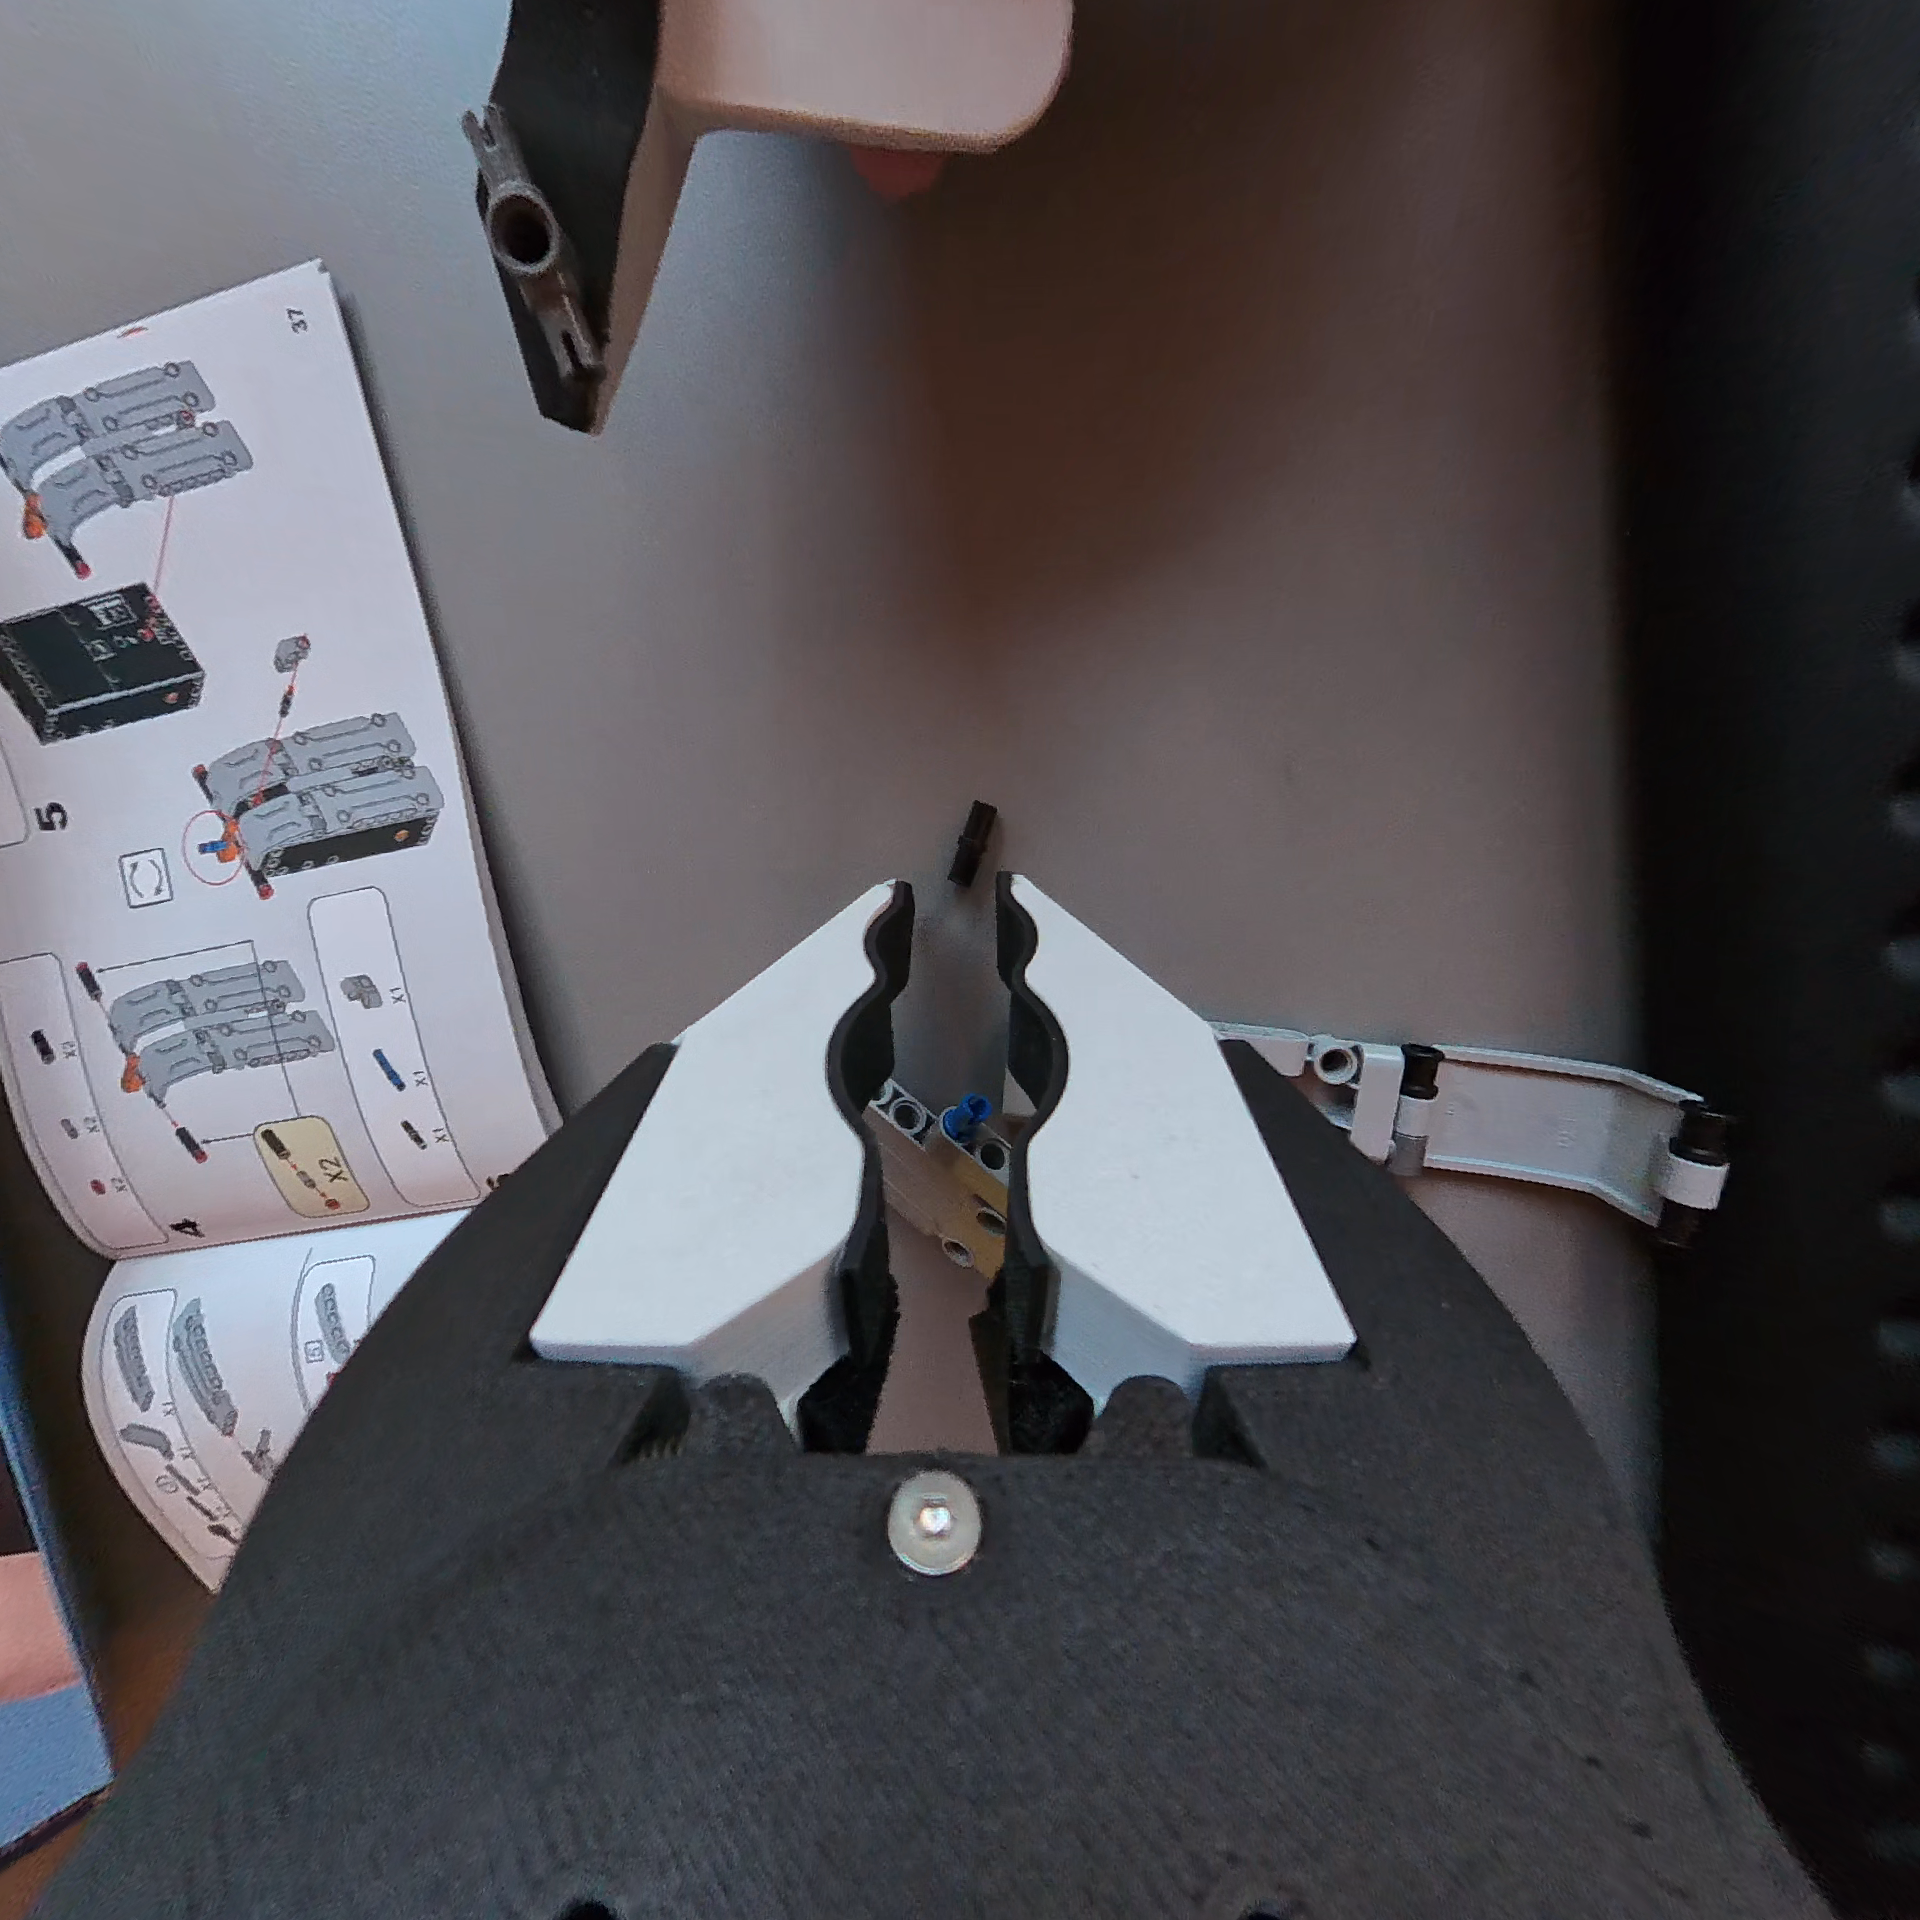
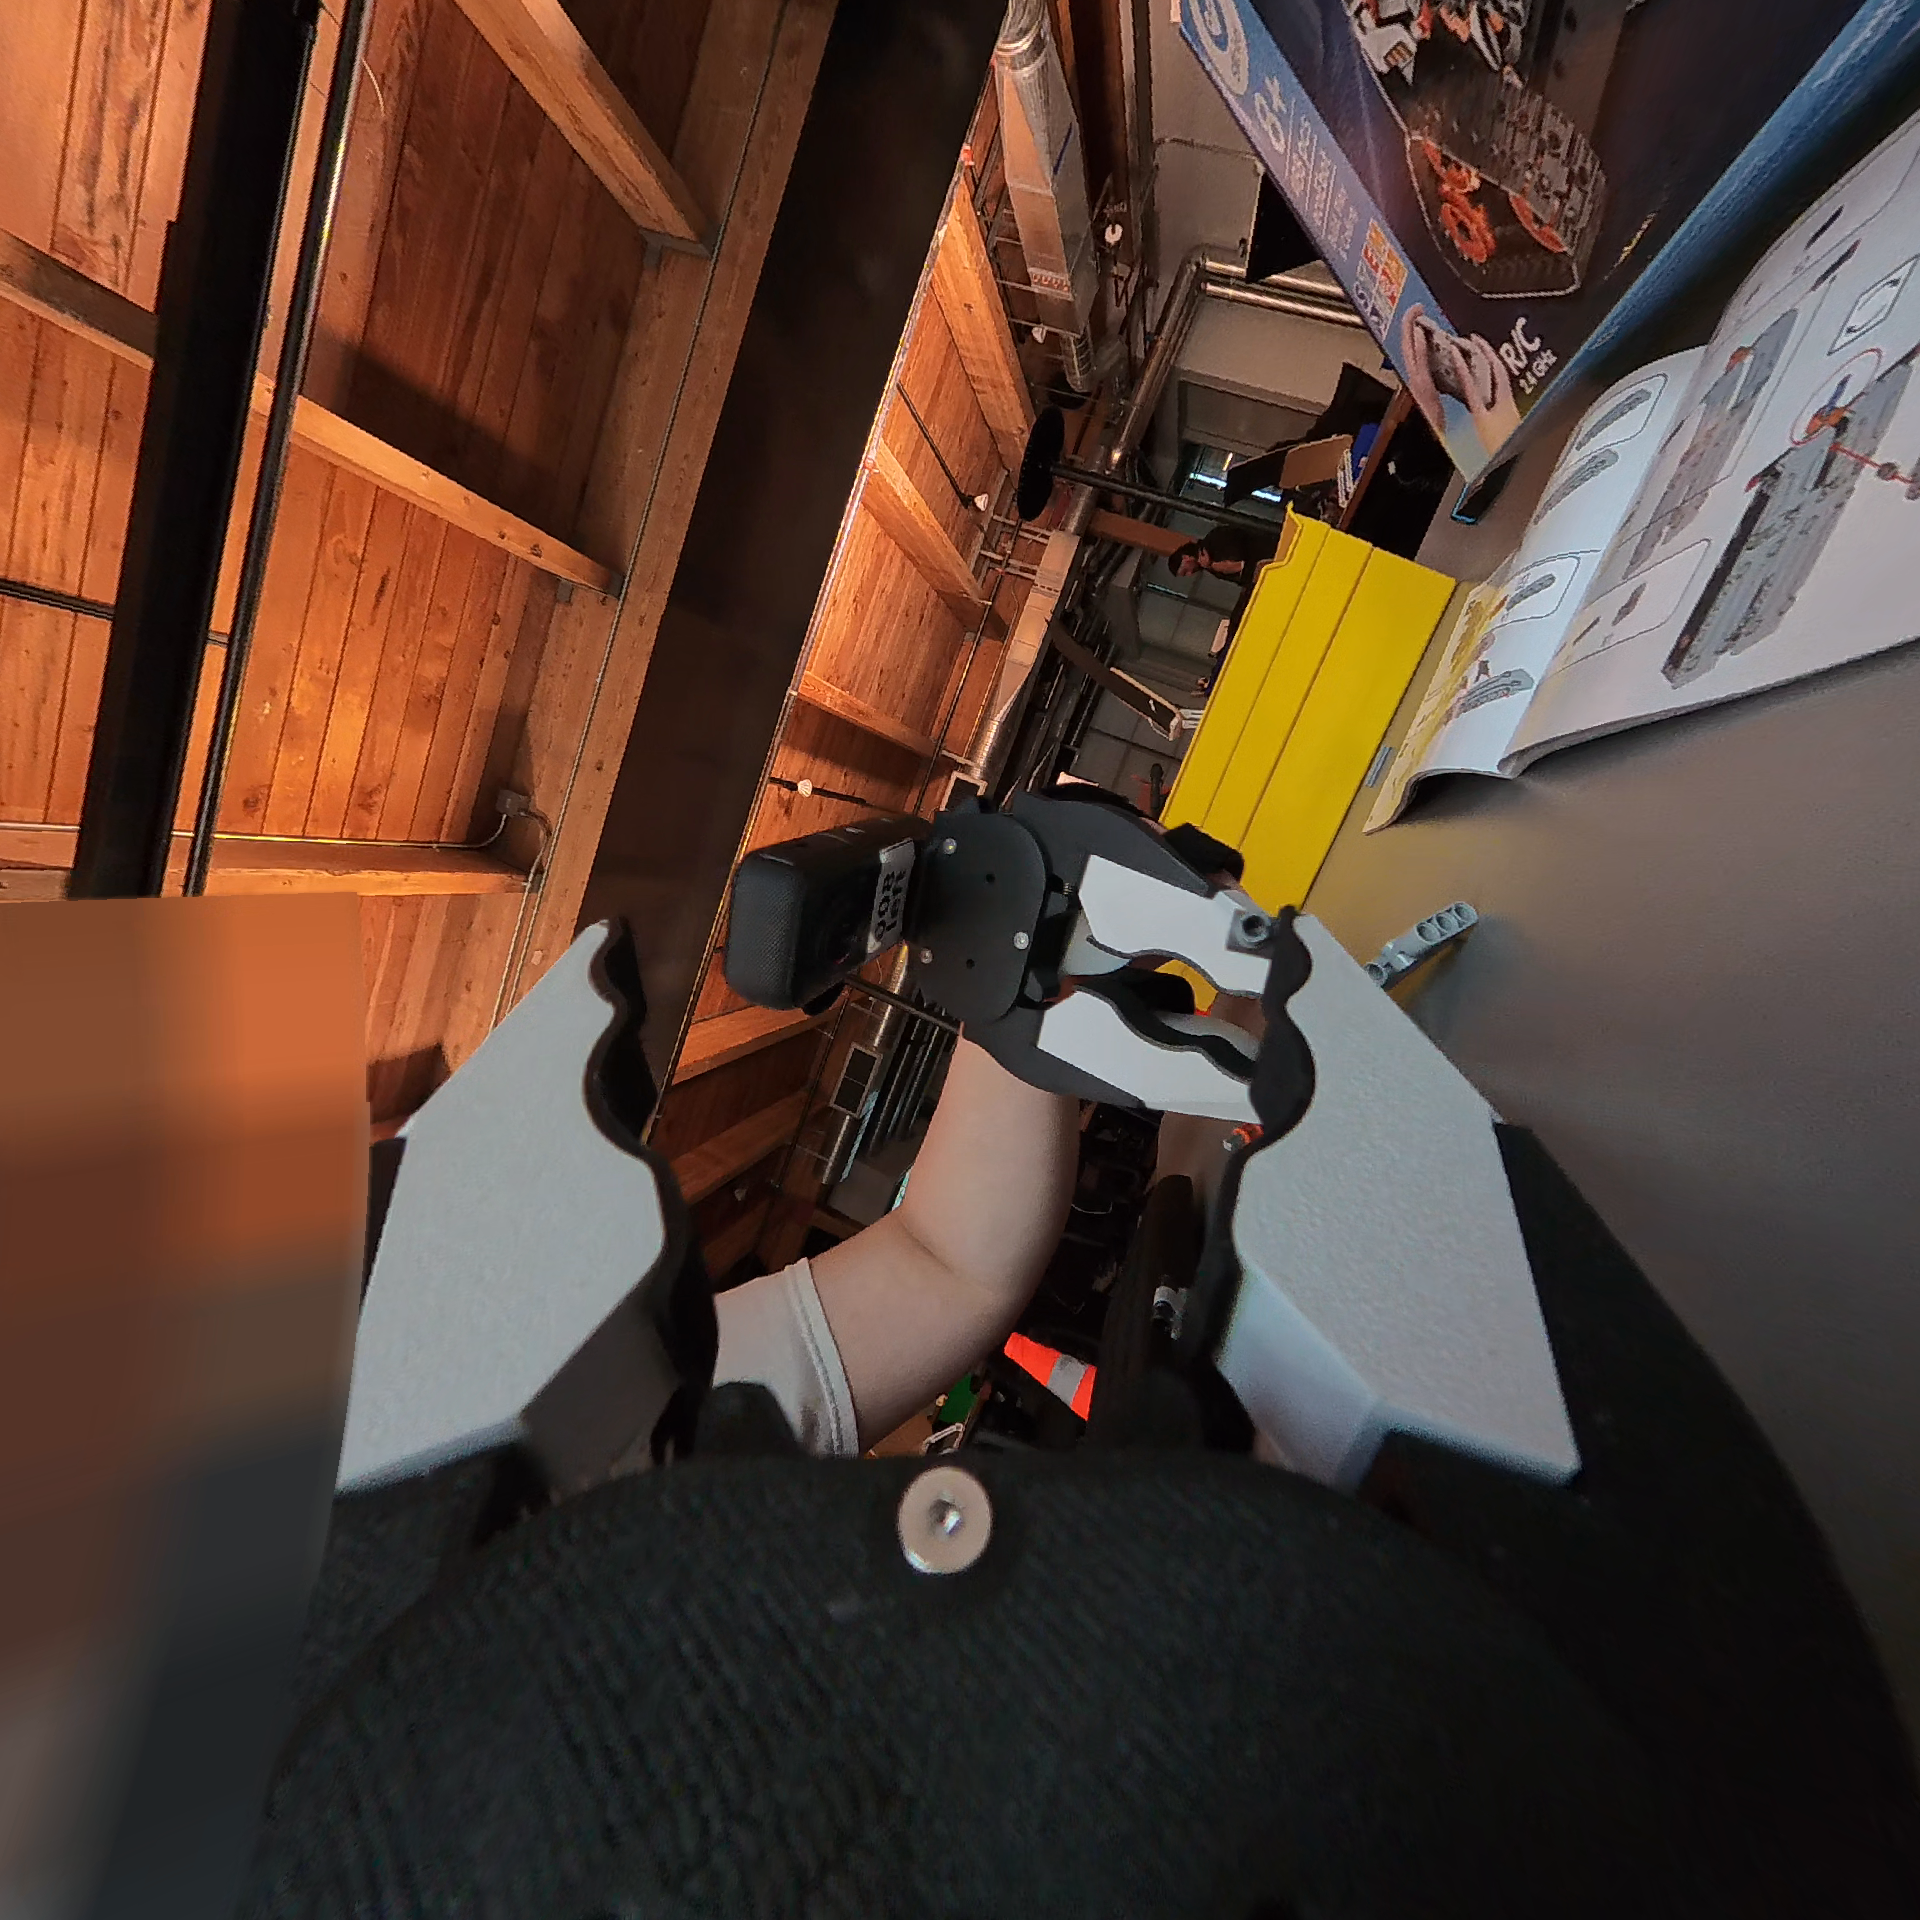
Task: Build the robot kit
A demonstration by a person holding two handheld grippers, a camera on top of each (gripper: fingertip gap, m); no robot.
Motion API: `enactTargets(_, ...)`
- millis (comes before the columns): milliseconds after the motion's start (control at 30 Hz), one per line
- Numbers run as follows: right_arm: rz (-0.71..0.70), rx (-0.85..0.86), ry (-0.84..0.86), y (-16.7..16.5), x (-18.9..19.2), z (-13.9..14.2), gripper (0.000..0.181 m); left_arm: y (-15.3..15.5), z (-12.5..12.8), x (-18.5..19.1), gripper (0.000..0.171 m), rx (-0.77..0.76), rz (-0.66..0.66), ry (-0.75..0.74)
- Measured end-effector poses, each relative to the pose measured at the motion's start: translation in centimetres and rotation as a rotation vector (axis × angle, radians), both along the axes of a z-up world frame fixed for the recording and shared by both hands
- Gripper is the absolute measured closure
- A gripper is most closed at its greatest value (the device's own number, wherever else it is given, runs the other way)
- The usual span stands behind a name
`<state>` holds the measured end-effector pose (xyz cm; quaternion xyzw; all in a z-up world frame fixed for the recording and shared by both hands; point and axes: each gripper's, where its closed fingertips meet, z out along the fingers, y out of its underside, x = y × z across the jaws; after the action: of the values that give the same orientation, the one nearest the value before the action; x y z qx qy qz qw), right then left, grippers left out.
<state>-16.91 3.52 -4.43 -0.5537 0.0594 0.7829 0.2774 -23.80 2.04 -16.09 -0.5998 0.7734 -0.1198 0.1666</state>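
My left gripper [image 1: 954, 894] points down at the grey table and is shut on a small grey and tan brick assembly [image 1: 935, 1153] with a blue pin, held deep between the jaws. A loose black pin [image 1: 971, 842] lies on the table just past its fingertips. My right gripper [image 2: 951, 928] is open wide and turned sideways, a short way in front of the left gripper [image 2: 1195, 982]. A grey connector piece [image 1: 530, 234] rests against the black pad of one right finger, and it also shows in the right wrist view [image 2: 1247, 928].
An open instruction booklet [image 1: 239, 779] lies to the left. A white curved panel with black pins [image 1: 1507, 1127] lies to the right, beside a dark edge. The right wrist view shows a grey beam [image 2: 1423, 940], a yellow bin [image 2: 1309, 675], the kit box [image 2: 1455, 156] and a person's forearm [image 2: 966, 1226].
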Motion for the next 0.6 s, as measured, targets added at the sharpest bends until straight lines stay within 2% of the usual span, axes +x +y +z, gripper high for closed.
enactTargets(433,0.024,-0.009,-0.015,-0.1,-0.4,-0.5,0.068,-0.4,-0.4,0.3,0.169,-0.010,-0.023,-0.027)
enactTargets(600,0.033,-0.004,-0.077,-0.3,-0.8,-1.3,0.074,0.0,0.6,0.0,0.169,0.004,0.033,-0.023)
